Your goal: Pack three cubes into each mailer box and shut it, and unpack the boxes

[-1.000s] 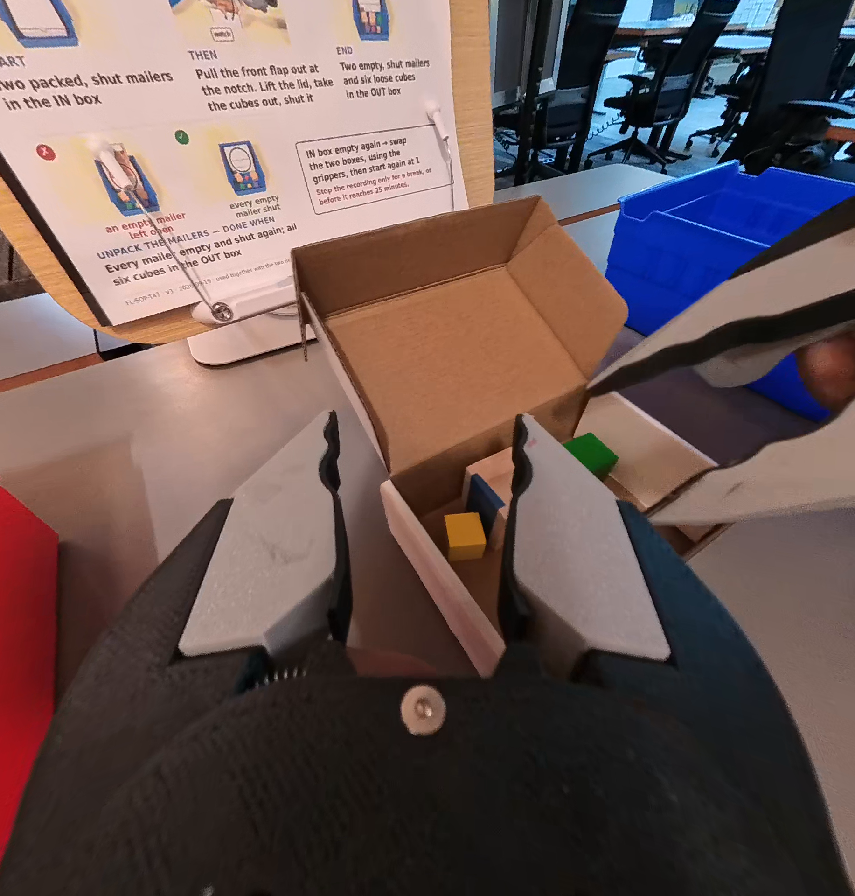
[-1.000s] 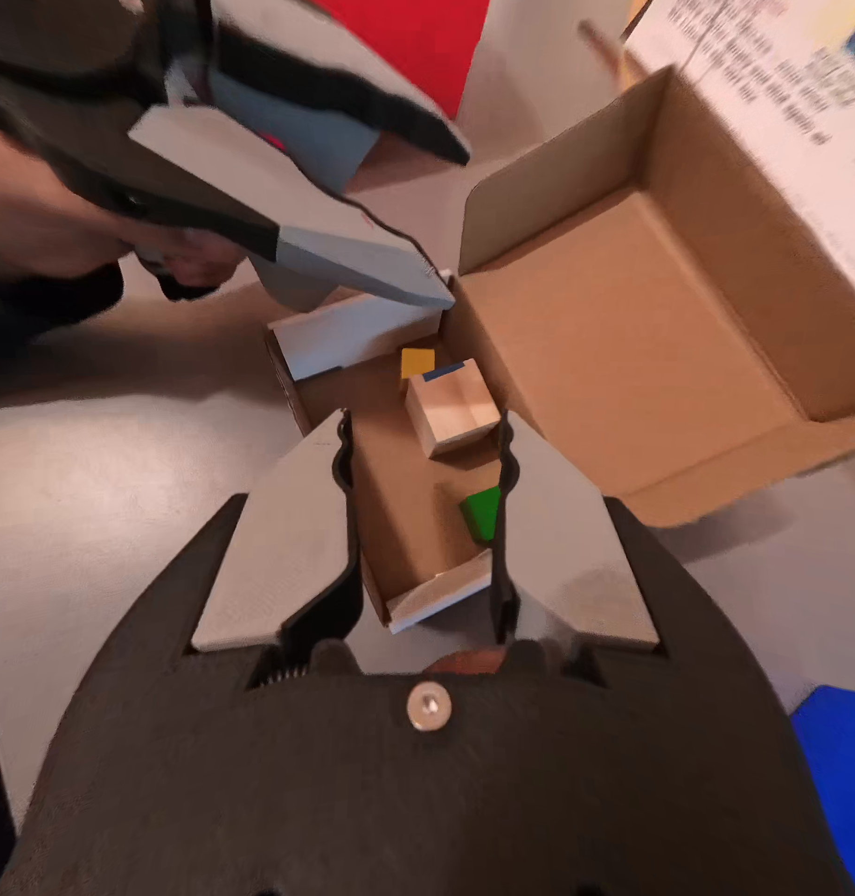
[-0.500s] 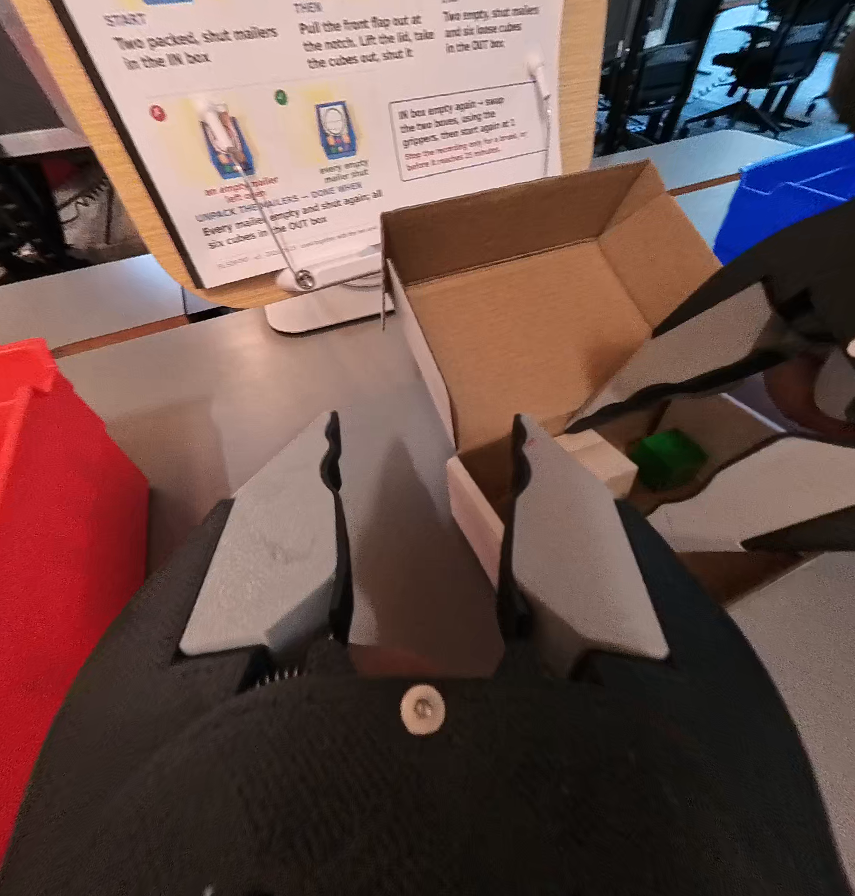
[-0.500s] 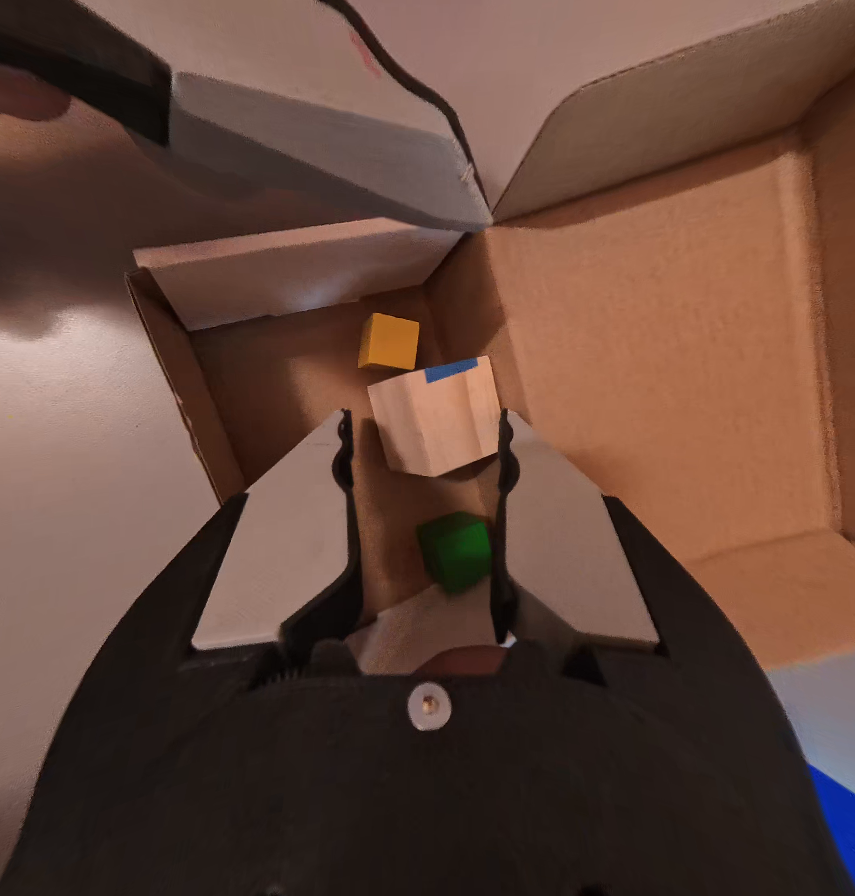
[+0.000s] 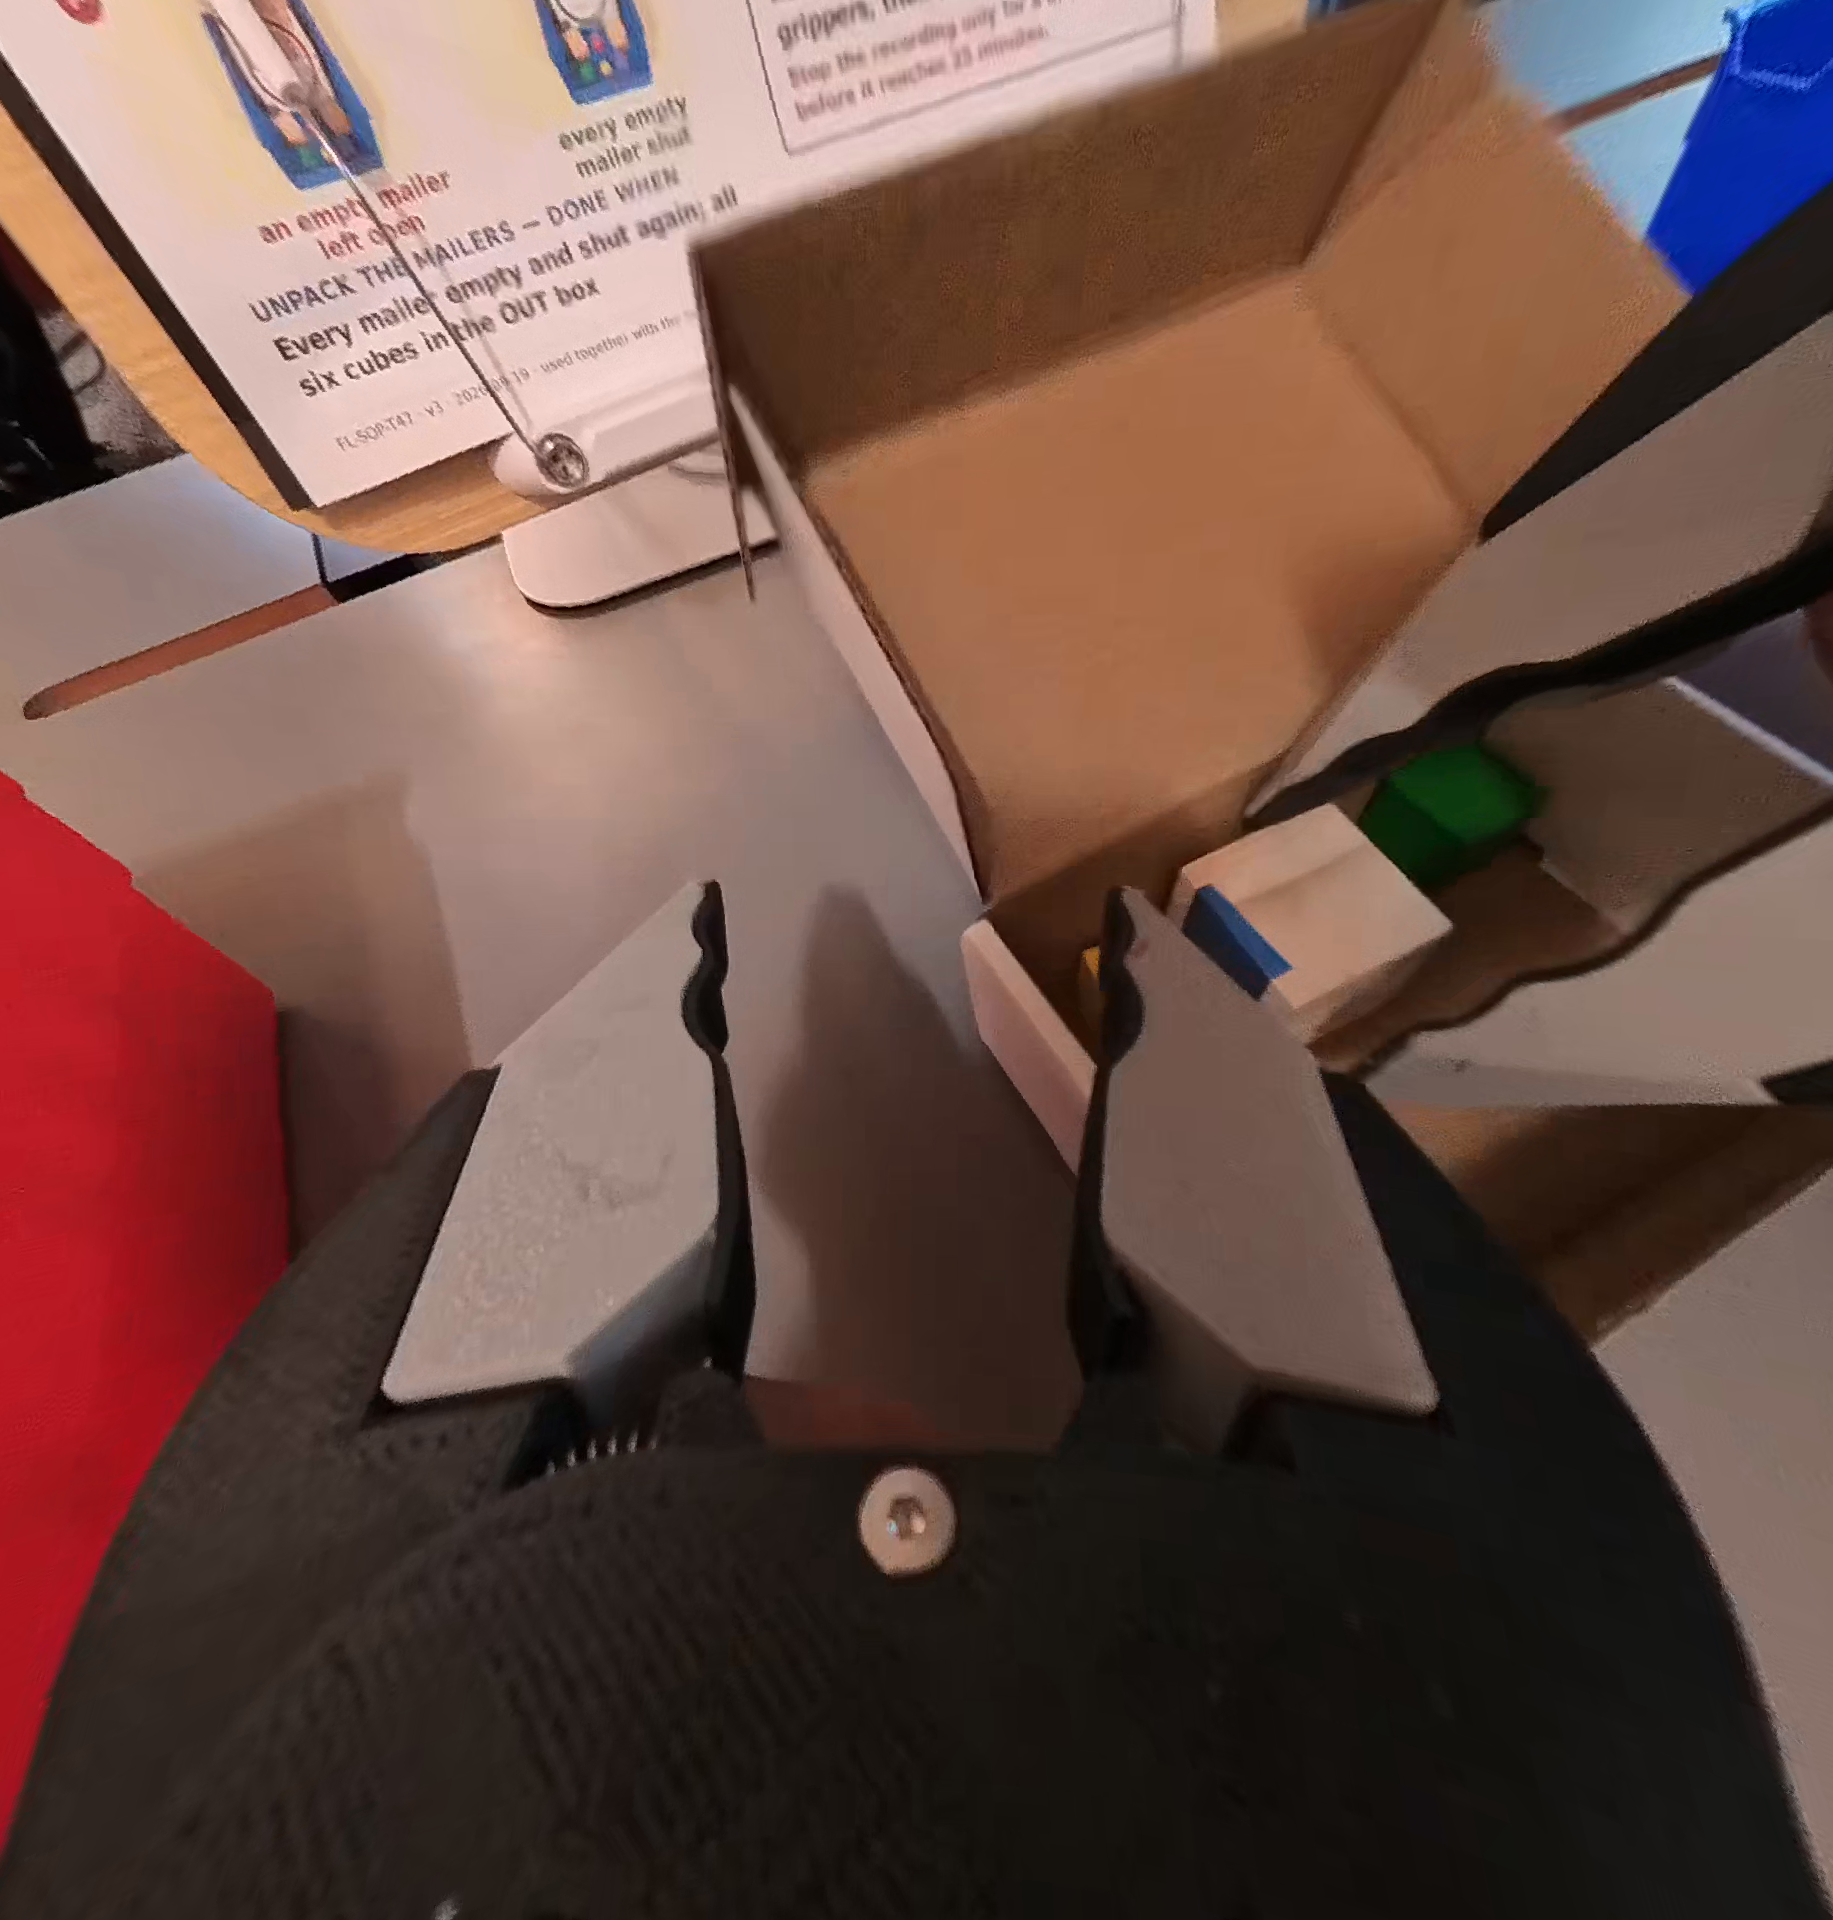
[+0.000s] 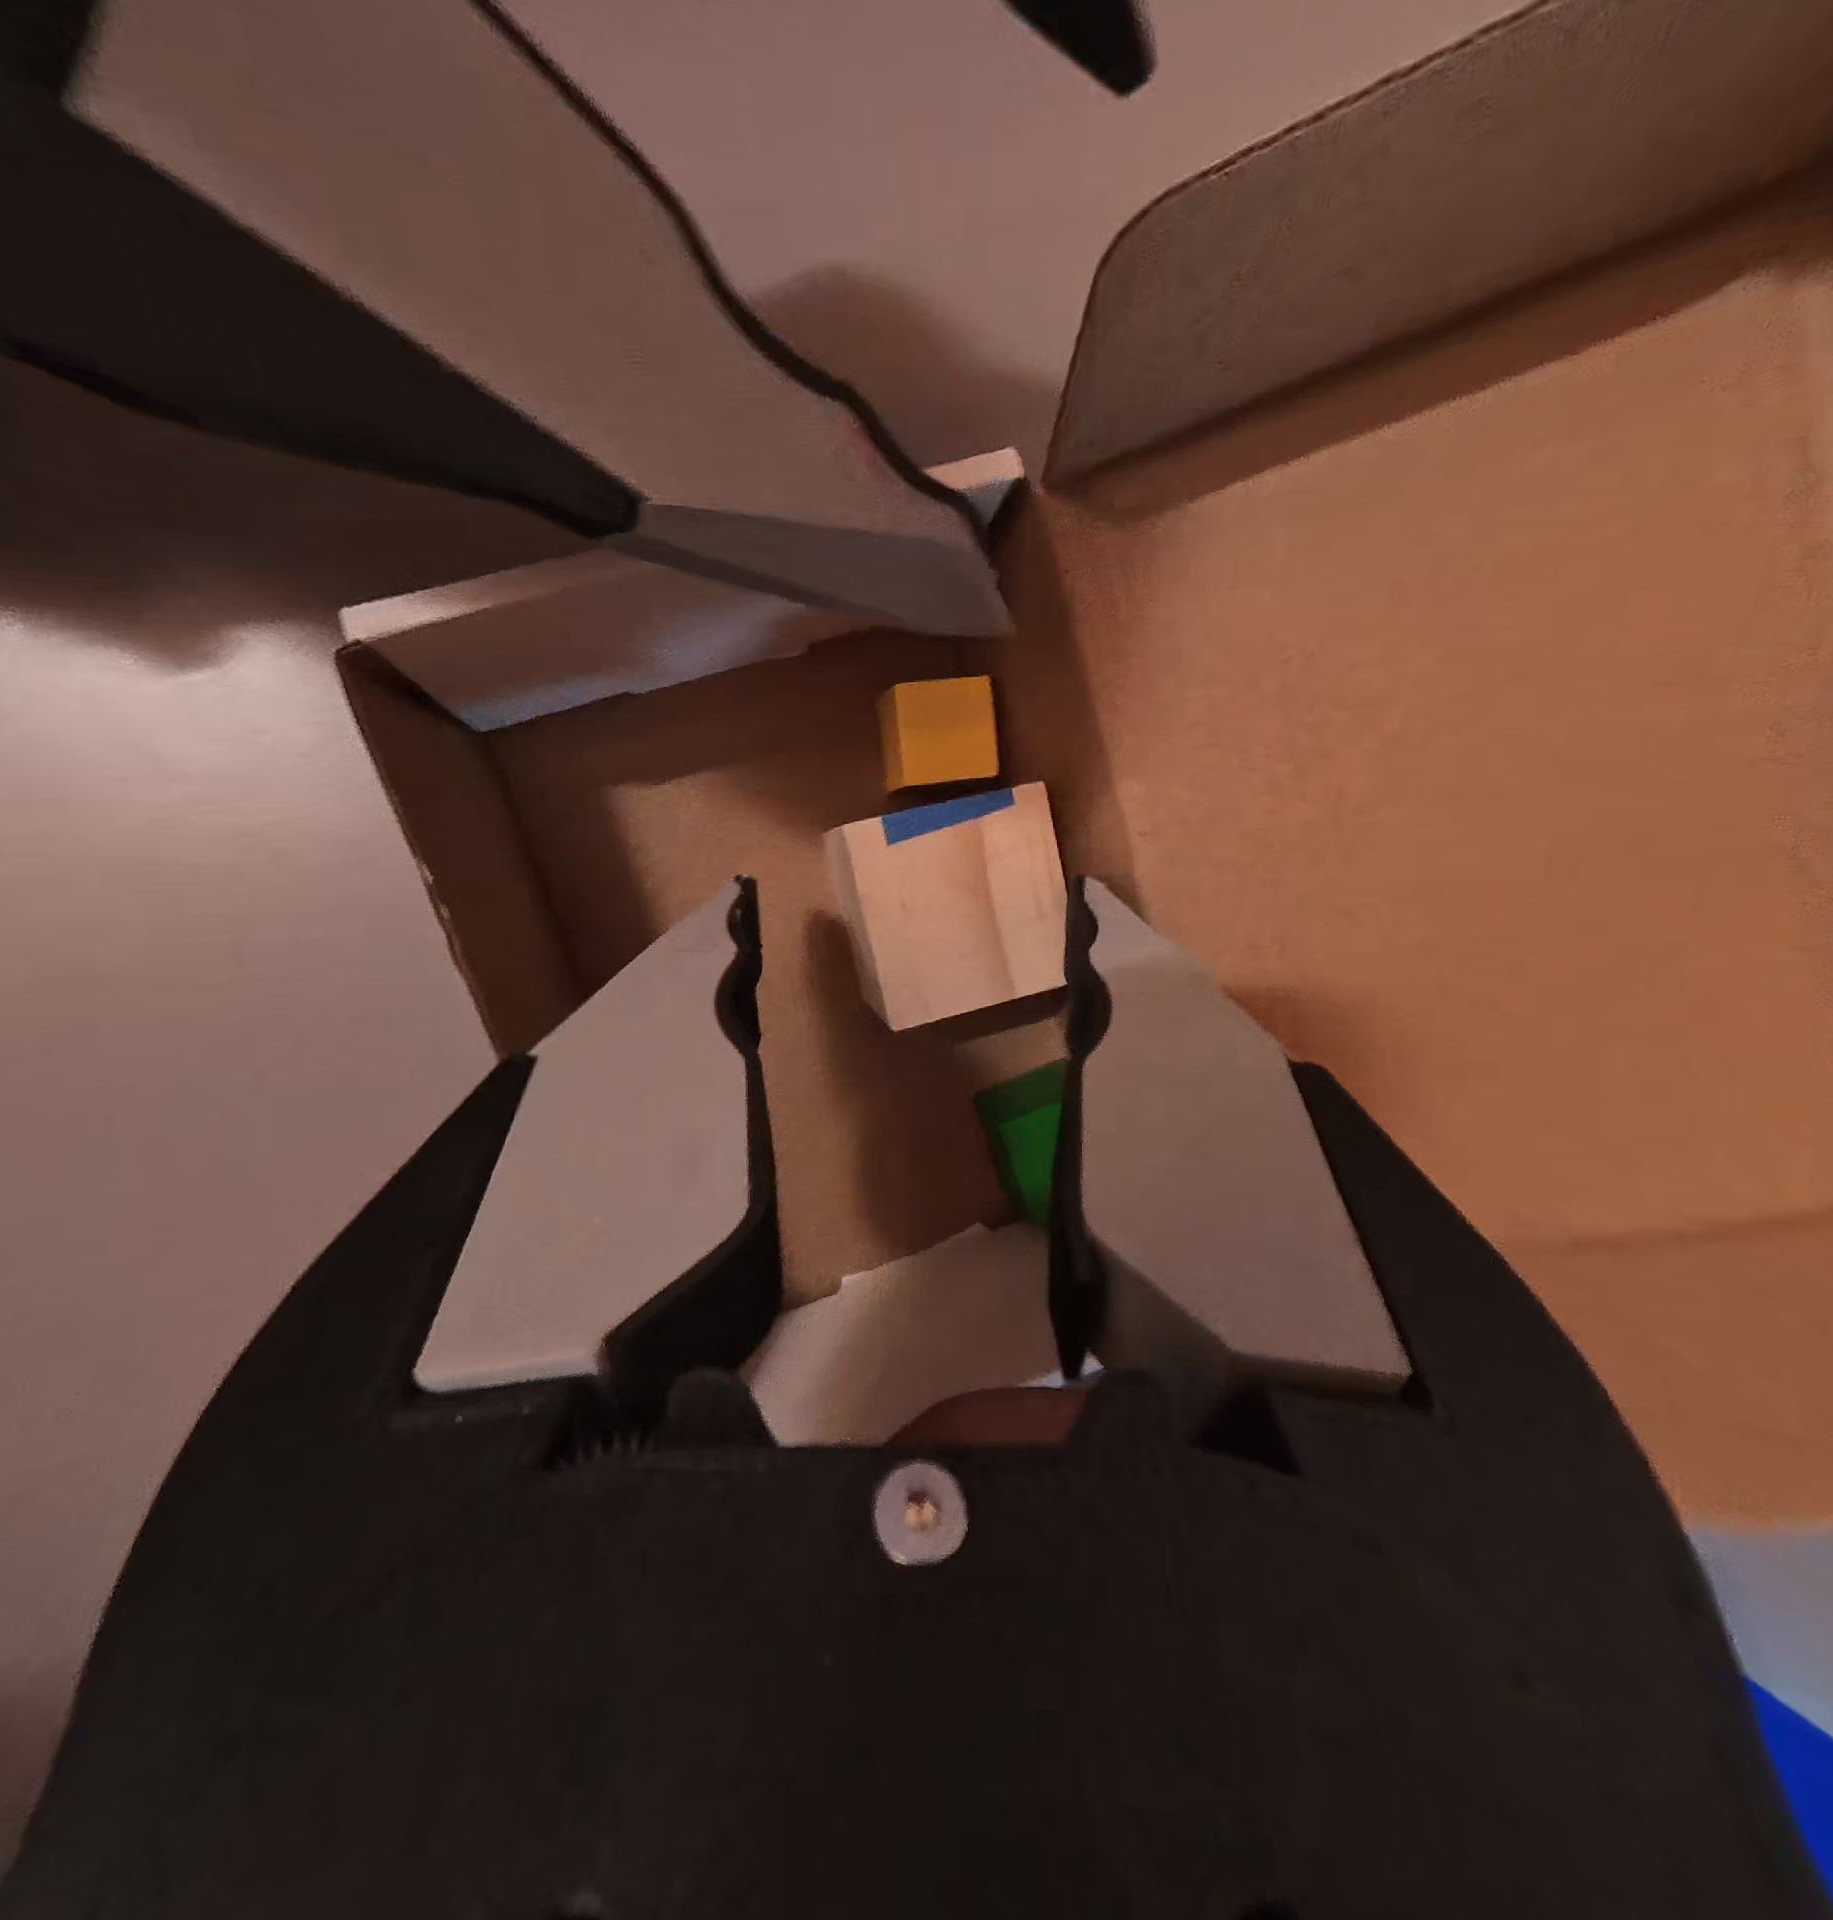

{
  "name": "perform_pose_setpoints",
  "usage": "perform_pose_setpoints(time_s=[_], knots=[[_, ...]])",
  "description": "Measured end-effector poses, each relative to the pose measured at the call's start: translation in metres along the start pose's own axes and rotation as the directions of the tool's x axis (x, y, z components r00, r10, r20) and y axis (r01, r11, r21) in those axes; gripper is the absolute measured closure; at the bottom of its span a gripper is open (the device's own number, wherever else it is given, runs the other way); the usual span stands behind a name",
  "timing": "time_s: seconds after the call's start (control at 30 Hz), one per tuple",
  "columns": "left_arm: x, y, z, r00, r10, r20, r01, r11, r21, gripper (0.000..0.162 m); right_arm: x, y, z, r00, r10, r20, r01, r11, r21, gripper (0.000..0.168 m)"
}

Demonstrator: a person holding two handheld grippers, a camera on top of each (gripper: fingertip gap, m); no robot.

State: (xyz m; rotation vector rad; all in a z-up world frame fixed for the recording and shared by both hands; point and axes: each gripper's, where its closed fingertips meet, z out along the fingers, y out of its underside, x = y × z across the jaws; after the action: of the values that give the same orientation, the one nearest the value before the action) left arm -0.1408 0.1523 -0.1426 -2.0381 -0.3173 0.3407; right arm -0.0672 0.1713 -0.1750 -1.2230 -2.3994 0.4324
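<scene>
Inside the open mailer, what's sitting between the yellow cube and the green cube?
The pale wooden cube with a blue face, seen in the right wrist view.

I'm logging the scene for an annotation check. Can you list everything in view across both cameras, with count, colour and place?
mailer box: one, brown cardboard, white outside, lid open, on the table.
wooden cube: one, pale with a blue strip, inside the box, the largest.
yellow cube: one, inside the box, beyond the wooden one.
green cube: one, inside the box, nearest the right tool.
instruction sheet: one, white, on a wooden board behind the box.
stand: one, white, under the board.
red bin: one, left edge.
blue bin: one, top right.
table: one, grey.
left tool: open, beside the box wall.
right tool: open, over the box.
</scene>
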Motion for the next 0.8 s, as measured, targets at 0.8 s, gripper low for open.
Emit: perform_pose_setpoints(time_s=[0.8], knots=[[0.0, 0.011, 0.007, 0.999, 0.037, 0.007, -0.036, 0.998, -0.05, 0.097, -0.01, 0.01, 0.002, 0.998, -0.027, 0.058, 0.029, 0.999, -0.029, 0.124]])
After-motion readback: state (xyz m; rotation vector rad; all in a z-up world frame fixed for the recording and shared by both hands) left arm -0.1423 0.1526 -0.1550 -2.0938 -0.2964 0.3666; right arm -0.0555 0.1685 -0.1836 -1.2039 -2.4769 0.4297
